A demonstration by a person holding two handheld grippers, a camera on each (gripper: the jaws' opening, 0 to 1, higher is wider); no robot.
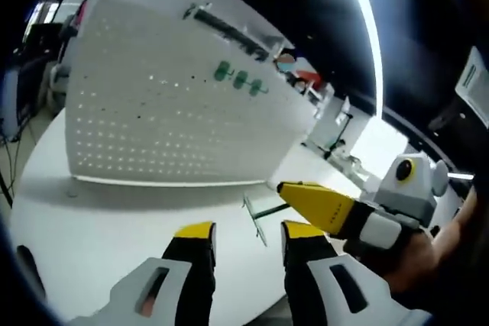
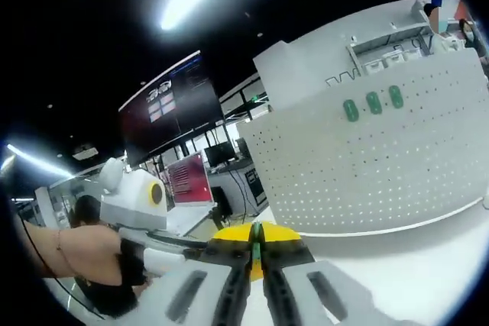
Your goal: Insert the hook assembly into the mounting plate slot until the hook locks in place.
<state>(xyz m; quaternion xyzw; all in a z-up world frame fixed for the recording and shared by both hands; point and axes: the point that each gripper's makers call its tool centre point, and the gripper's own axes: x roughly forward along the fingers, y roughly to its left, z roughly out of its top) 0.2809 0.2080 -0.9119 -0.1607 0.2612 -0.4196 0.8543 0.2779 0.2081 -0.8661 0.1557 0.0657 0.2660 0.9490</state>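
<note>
White perforated pegboard (image 1: 176, 104) stands upright on the smooth white table (image 1: 92, 227), three green knobs (image 1: 239, 79) on its face. Left gripper (image 1: 246, 236) gapes wide, holding nothing. Right gripper (image 2: 256, 246) is pinched onto the thin metal hook (image 1: 257, 217), just off the board's corner. No readable writing.

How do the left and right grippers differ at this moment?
The left gripper has its jaws apart and holds nothing; the right gripper is shut on a thin metal hook. The left hangs back over the table; the right's tips reach further toward the pegboard. Both have yellow tips.
</note>
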